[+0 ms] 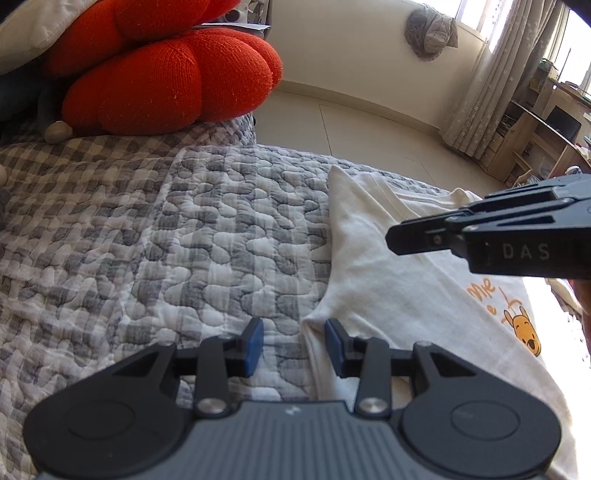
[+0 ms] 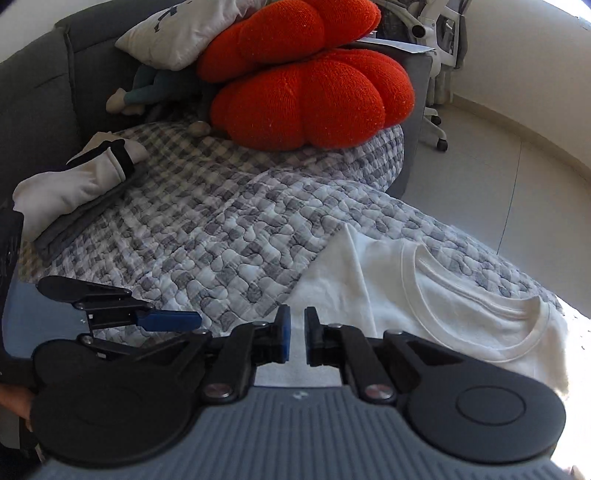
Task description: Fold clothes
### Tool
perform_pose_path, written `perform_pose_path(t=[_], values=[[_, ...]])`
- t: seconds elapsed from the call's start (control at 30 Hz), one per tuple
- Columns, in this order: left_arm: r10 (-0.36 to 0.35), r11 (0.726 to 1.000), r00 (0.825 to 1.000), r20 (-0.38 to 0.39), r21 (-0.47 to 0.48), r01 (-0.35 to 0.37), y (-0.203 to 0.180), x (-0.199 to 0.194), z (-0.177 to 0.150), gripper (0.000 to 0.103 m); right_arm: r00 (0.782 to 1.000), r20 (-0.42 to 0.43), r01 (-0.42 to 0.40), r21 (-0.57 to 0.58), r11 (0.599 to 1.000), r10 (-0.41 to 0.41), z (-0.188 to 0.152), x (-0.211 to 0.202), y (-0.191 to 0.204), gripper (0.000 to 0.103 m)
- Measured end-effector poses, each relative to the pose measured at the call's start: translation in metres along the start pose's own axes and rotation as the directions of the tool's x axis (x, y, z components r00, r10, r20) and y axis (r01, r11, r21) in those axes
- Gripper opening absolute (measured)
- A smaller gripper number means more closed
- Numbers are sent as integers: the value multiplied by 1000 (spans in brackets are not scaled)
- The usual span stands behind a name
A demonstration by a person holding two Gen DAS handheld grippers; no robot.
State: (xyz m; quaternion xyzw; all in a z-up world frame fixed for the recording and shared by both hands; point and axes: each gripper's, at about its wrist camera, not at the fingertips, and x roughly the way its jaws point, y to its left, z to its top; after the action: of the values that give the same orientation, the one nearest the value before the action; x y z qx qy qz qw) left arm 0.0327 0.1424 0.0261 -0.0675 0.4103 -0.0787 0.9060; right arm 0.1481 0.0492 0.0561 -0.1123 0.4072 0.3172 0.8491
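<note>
A white T-shirt (image 1: 388,288) (image 2: 461,306) lies flat on a grey checked quilt (image 1: 184,240) (image 2: 221,229), its round collar (image 2: 480,295) toward the floor side. A yellow bear print (image 1: 524,328) shows on it. My left gripper (image 1: 294,343) (image 2: 184,319) is open and straddles the shirt's side edge, one blue pad over the quilt and the other over the cloth, gripping nothing. My right gripper (image 2: 297,338) (image 1: 391,236) hovers over the shirt. Its jaws stand a slim slit apart with nothing between them.
A big red knitted cushion (image 1: 166,81) (image 2: 314,92) and a white pillow (image 2: 184,29) sit at the back of the sofa. A stack of folded white and grey clothes (image 2: 74,184) lies at the left. Pale floor, a wheeled chair (image 2: 436,55) and wooden shelves (image 1: 535,140) lie beyond.
</note>
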Motion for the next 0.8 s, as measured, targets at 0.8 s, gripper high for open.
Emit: perform_pose_path(t=[0.8], values=[[15,1000,1000,0,10,-15,0,-18,11,36,912,410,-105,257,961,-10,-6,-12,-60,2]])
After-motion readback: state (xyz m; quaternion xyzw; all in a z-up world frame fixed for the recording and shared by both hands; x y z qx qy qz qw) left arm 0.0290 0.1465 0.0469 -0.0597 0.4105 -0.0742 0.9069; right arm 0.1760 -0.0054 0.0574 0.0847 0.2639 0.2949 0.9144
